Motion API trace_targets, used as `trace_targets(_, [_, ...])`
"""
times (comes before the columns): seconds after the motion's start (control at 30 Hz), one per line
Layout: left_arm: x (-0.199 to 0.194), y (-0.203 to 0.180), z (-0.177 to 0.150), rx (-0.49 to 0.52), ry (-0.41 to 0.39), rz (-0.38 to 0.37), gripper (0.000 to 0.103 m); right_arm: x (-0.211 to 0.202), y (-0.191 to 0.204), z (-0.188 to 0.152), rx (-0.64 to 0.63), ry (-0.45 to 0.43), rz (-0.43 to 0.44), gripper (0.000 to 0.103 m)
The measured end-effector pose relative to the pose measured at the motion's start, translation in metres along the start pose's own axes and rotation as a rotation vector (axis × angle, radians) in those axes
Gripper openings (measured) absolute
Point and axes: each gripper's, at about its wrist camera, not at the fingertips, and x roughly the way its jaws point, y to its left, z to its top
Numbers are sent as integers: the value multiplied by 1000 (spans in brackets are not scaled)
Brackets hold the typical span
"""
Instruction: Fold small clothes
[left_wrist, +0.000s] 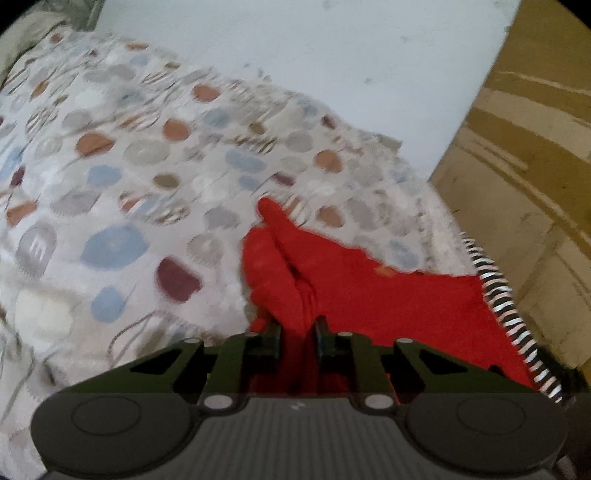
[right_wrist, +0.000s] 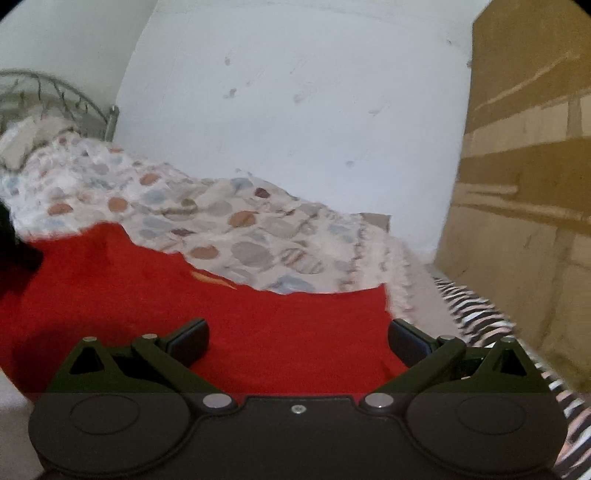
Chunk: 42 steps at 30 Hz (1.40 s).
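My left tongs (left_wrist: 297, 338) pinch a bunched fold of the red garment (left_wrist: 388, 295), which stretches along the bed's (left_wrist: 110, 166) near edge; my right tongs (right_wrist: 297, 341) gape wide above it, holding nothing.

Bedroom — patterned bedspread (left_wrist: 147, 155), metal headboard (right_wrist: 55, 92)

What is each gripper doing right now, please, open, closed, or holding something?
Left gripper: shut on a bunched fold of the red garment.
Right gripper: open, holding nothing, above the red garment.
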Motion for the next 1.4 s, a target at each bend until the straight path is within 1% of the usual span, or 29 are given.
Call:
trace_targets(0.07, [-2,-14,11,8,-13,-30,16,-5,-10,-3,-7,4,-7,103])
trace_targets(0.13, [-2,-37,27,39,-25,-66,16,-10,-19,-7,-2,3,-15,103])
trace_targets(0.23, [4,-88,50,144,-41,-117,15,-17,-30,-10,9,0,-43,103])
trace_targets(0.3, [10,-131,59,250,-41,-157,15,-22,-35,-13,3,0,-71,103])
trace_targets(0.37, [19,-175,57,362,-28,-195,15,-28,-40,-17,-14,8,-108,103])
trace_targets(0.4, [28,-198,53,419,-3,-213,15,-31,-42,-19,-23,14,-129,103])
trace_targets(0.47, [45,-226,38,493,51,-232,15,-36,-47,-25,-38,31,-167,102])
trace_targets(0.5, [57,-237,26,531,87,-240,15,-38,-50,-28,-35,37,-168,103])
trace_targets(0.53, [65,-242,15,548,115,-246,15,-40,-55,-32,-19,44,-161,103])
trace_targets(0.6, [83,-244,-11,556,190,-270,15,-44,-61,-40,17,57,-155,103])
trace_targets(0.63, [88,-242,-20,560,208,-280,15,-44,-62,-44,25,65,-161,103])
trace_targets(0.67, [90,-241,-30,582,208,-286,16,-43,-63,-47,26,72,-165,103])
trace_targets(0.7, [86,-238,-36,608,181,-284,17,-43,-64,-51,30,80,-169,103])
trace_targets(0.73, [79,-237,-40,633,137,-283,18,-41,-66,-54,40,93,-174,103])
trace_targets(0.77, [73,-236,-40,640,115,-295,22,-40,-67,-58,52,105,-176,103])
trace_targets(0.83, [62,-230,-34,612,94,-354,43,-38,-70,-61,92,104,-166,103])
trace_targets(0.87, [56,-228,-32,595,80,-386,71,-37,-71,-61,106,103,-164,103])
trace_targets(0.9, [47,-225,-30,581,47,-419,94,-37,-71,-61,110,103,-164,103])
trace_targets(0.93, [39,-224,-26,569,1,-429,99,-36,-70,-61,107,103,-167,103])
trace_targets(0.97, [27,-218,-22,557,-58,-432,102,-36,-69,-60,102,104,-170,103])
trace_targets(1.0, [17,-216,-23,554,-116,-437,102,-35,-68,-60,96,104,-173,103])
trace_targets(1.03, [7,-213,-22,558,-158,-442,102,-36,-67,-60,90,105,-175,103])
trace_targets(1.1, [-8,-204,-19,546,-205,-420,103,-36,-69,-59,81,106,-171,103])
trace_targets(1.17, [-19,-187,-17,507,-237,-392,103,-38,-73,-57,93,106,-159,103])
trace_targets(1.23, [-23,-167,-18,460,-239,-358,103,-44,-80,-51,120,75,-146,103])
trace_targets(1.3, [-19,-144,-22,425,-205,-320,103,-52,-91,-41,169,14,-132,103])
trace_targets(1.37, [-6,-125,-26,396,-155,-296,103,-54,-103,-28,227,-25,-88,103])
trace_targets(1.4, [2,-118,-28,378,-137,-295,103,-53,-109,-20,262,-34,-49,103])
